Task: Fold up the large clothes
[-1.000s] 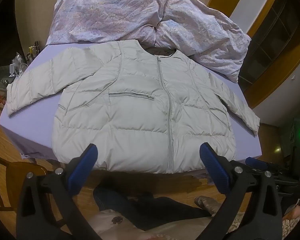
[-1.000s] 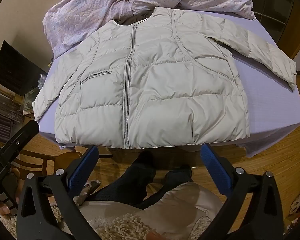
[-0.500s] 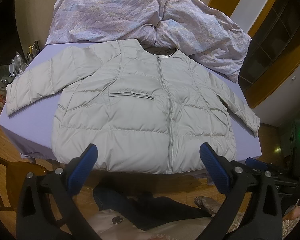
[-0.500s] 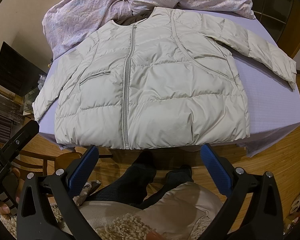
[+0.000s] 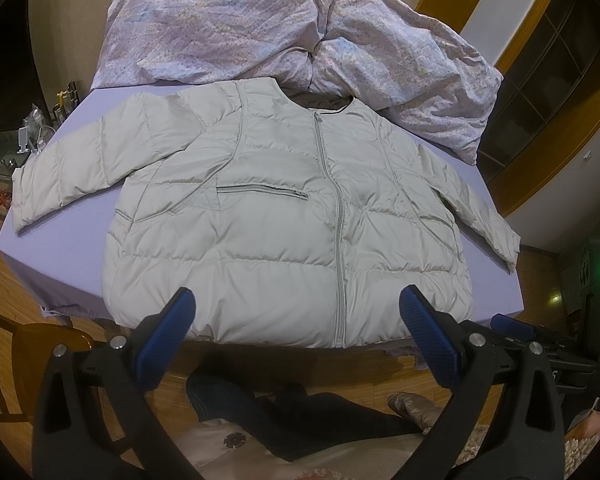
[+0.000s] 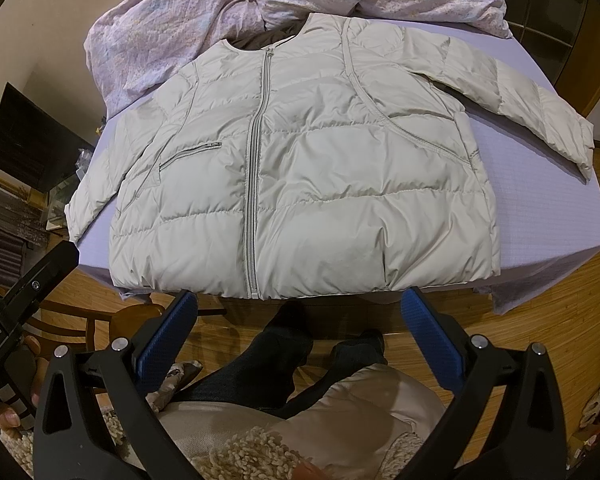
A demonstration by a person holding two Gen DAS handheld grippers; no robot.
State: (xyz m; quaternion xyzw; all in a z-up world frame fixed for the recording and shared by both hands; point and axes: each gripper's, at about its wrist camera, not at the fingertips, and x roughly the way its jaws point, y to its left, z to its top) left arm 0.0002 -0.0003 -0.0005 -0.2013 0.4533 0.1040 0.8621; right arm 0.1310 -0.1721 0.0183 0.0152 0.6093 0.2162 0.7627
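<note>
Left wrist view first, reading from left to right: the jacket (image 5: 284, 216) lies face up on the table (image 5: 60, 256), zipped shut, so that the front is one flat panel and can fold as a single piece. Its left sleeve (image 5: 72, 172) is spread out to the far left over the lilac cloth, clear of the body, which I judge is meant to let it be folded in on its own. The zipper (image 5: 340, 232) runs down the middle and gives a natural fold line, and the right sleeve (image 5: 476, 208) slants away toward the right edge of the table. Beyond the collar, at the far side, a crumpled floral quilt (image 5: 260, 28) is bunched up, touching the neckline but leaving the jacket bare. The hem hangs a little over the near edge, just beyond the left gripper (image 5: 296, 320), which is released, its blue fingers spread wide and holding nothing, near the hem but apart from it. Right wrist view shows the same: the right gripper (image 6: 298, 322) is also released and empty, poised above the person's legs (image 6: 284, 360) just short of the hem. Nothing is folded yet, and both grippers seem held low and open so that either can reach in for a sleeve or a hem corner.
</note>
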